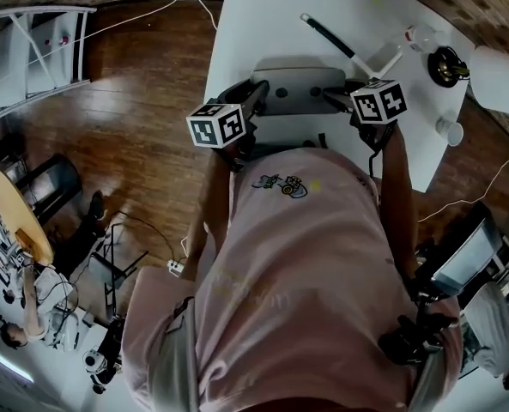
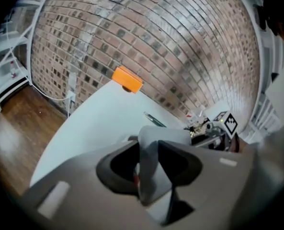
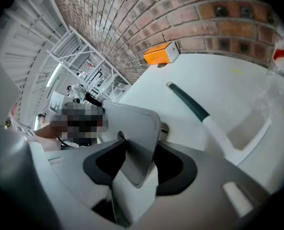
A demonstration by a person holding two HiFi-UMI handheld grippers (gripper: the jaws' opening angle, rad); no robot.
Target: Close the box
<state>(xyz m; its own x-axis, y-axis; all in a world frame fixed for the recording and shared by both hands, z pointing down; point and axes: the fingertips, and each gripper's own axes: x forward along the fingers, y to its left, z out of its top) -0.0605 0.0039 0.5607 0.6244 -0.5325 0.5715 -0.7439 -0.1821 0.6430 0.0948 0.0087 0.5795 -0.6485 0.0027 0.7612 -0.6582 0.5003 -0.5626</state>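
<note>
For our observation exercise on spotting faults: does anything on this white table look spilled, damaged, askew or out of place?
Nothing looks spilled or broken. Only the grey box's lid is askew: it stands tilted between the jaws of the left gripper and the right gripper, not yet shut.

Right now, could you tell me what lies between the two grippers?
The grey box lies between the left gripper and the right gripper, as the head view shows.
</note>
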